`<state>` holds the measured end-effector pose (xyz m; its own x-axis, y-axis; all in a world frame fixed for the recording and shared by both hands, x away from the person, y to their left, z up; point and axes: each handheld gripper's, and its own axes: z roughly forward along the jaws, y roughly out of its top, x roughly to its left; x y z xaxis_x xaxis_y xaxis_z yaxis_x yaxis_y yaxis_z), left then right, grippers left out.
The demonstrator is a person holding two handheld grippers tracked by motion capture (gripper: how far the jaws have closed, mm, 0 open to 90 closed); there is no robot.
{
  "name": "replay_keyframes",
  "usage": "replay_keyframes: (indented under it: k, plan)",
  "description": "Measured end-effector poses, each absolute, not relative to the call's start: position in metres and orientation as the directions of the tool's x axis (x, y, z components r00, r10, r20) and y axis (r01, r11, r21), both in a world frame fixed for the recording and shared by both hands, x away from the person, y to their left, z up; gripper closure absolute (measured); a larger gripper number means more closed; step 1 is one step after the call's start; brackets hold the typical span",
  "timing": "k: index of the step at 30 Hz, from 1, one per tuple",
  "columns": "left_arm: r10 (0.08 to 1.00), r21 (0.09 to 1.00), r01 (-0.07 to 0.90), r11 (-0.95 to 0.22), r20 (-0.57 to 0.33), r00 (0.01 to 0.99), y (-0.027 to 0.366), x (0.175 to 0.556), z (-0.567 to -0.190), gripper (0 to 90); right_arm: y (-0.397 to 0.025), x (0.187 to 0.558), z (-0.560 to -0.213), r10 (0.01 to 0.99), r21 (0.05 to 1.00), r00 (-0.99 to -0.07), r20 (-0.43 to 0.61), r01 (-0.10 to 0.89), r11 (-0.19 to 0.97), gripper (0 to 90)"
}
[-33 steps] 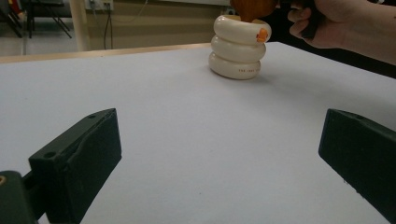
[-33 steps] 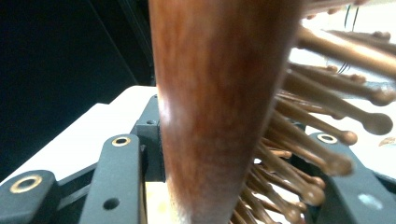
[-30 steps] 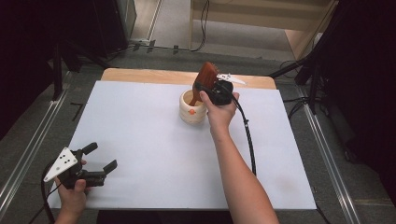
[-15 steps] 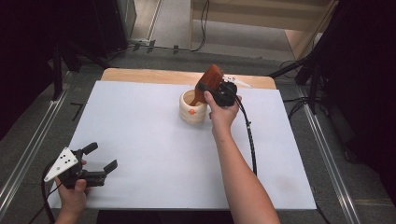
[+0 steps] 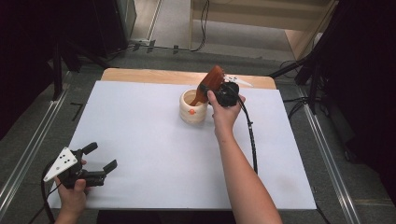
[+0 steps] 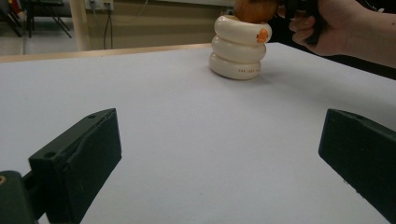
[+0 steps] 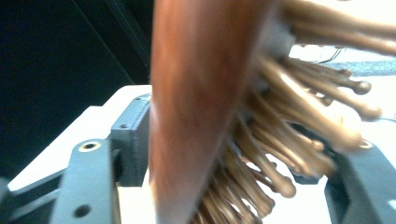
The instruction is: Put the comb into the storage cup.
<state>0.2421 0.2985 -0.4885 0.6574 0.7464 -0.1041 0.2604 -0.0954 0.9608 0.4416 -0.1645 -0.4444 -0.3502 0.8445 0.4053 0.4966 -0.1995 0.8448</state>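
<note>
While right gripper [image 5: 212, 88] fingers clamp wooden hairbrush [image 5: 211, 84], tip in cup [image 5: 193, 107], left gripper [image 5: 100, 158] spread.

Left gripper [image 6: 219, 154]: black jaws spread wide apart at 7 and 4 o'clock, nothing between them, just above the white counter [image 6: 187, 130]. At 12 o'clock, well apart, stands a cream ribbed cup [image 6: 239, 46]; a brown item [image 6: 254, 8] enters its mouth. At 1 o'clock, a hand [image 6: 327, 28] just beside the cup.

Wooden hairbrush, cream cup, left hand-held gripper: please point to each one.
wooden hairbrush [image 5: 214, 78], high view, on its brown back.
cream cup [image 6: 237, 44], left gripper view, on its ringed side wall.
left hand-held gripper [image 5: 101, 157], high view, between its jaw tips.
</note>
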Motion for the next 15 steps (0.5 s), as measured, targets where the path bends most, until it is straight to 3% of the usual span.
replay_keyframes:
  k: [7,15]
  plan:
    - [0.747,0.961,0.261,-0.095,-0.105,0.657,0.298,0.242,-0.489,0.0,-0.164,0.439,-0.440,0.856,0.863,-0.376,0.355,0.483,-0.146,11.4]
    - [0.746,0.961,0.260,-0.096,-0.103,0.658,0.298,0.242,-0.488,0.0,-0.169,0.436,-0.434,0.870,0.875,-0.368,0.327,0.465,-0.133,6.6]
